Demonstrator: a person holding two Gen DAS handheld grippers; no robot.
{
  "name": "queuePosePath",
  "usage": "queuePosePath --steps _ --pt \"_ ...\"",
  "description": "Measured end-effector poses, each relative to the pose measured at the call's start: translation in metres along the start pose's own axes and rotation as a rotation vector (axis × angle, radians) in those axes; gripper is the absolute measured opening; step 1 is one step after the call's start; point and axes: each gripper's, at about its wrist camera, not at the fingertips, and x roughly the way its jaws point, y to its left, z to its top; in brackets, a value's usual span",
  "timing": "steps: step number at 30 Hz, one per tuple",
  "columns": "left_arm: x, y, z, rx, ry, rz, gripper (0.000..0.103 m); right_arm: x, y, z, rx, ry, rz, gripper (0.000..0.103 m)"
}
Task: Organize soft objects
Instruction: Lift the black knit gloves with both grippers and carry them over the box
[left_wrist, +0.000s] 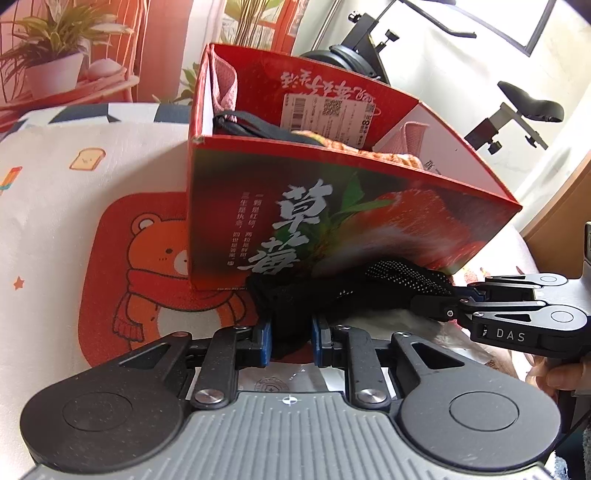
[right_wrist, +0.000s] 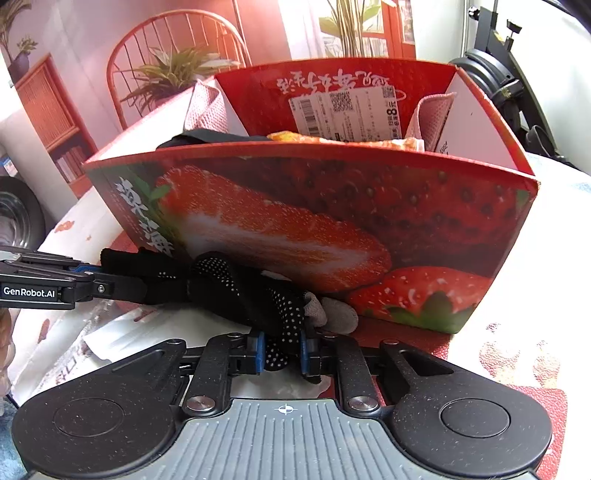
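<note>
A black glove with white dots (left_wrist: 388, 280) (right_wrist: 258, 295) lies on the table against the front of a red strawberry box (left_wrist: 332, 206) (right_wrist: 314, 221). My left gripper (left_wrist: 291, 341) is shut on one end of the glove, black fabric pinched between its blue pads. My right gripper (right_wrist: 282, 349) is shut on the dotted end, near the grey fingertips of the glove (right_wrist: 334, 314). In the left wrist view the right gripper (left_wrist: 448, 295) reaches in from the right onto the glove. In the right wrist view the left gripper (right_wrist: 110, 284) comes in from the left.
The box holds pink knit cloth (left_wrist: 223, 86) (right_wrist: 432, 118), a black strap (left_wrist: 251, 123) and an orange patterned fabric (left_wrist: 391, 155). A bear-print tablecloth (left_wrist: 147, 258) covers the table. A white plastic bag (right_wrist: 110, 336) lies under the glove. A hand (left_wrist: 565, 376) holds the right gripper.
</note>
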Motion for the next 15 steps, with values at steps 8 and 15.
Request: queuePosePath --steps 8,15 --pt "-0.022 -0.005 0.001 -0.013 -0.047 0.003 0.021 -0.030 0.015 -0.003 -0.018 -0.084 0.021 0.014" --pt "-0.047 -0.011 -0.005 -0.040 -0.096 -0.003 0.021 -0.052 0.027 -0.011 -0.013 -0.149 0.021 0.015"
